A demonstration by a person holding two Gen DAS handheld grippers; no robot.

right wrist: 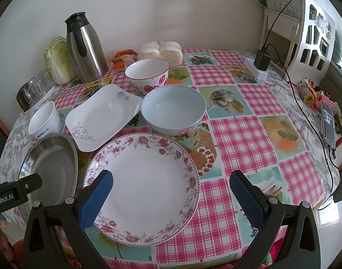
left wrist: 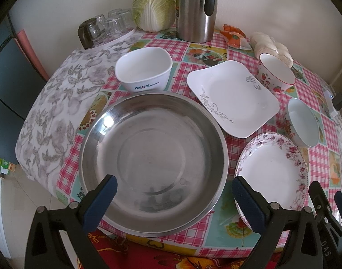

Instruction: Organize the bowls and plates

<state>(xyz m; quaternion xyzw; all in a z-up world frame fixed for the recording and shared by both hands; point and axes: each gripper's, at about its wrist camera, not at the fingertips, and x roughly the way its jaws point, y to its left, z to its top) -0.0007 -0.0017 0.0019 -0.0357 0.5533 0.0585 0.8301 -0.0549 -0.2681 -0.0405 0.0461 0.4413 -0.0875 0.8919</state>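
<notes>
Left claw (left wrist: 172, 192): mine, released, fingers spread wide above the near rim of the steel basin, holding nothing.
Right claw (right wrist: 171, 186): mine, also released, fingers apart over the near edge of the floral plate, not touching it.
Steel basin (left wrist: 153, 157): large, round, at the near left of the worktop (right wrist: 245, 134), which has a pink checked cloth.
Floral plate (right wrist: 144, 186): round, pink flower rim, just right of the basin.
Square plate (left wrist: 232, 96): white with grey scrollwork, behind basin and floral plate.
White MAX bowl (left wrist: 144, 69): squarish, behind the basin, left of the square plate.
Pale blue bowl (right wrist: 173, 108): behind the floral plate, beside the square plate.
Strawberry bowl (right wrist: 147, 75): behind the blue bowl.
Back edge: steel flask (left wrist: 196, 9), cabbage (left wrist: 154, 5), upturned glasses (left wrist: 113, 24).
</notes>
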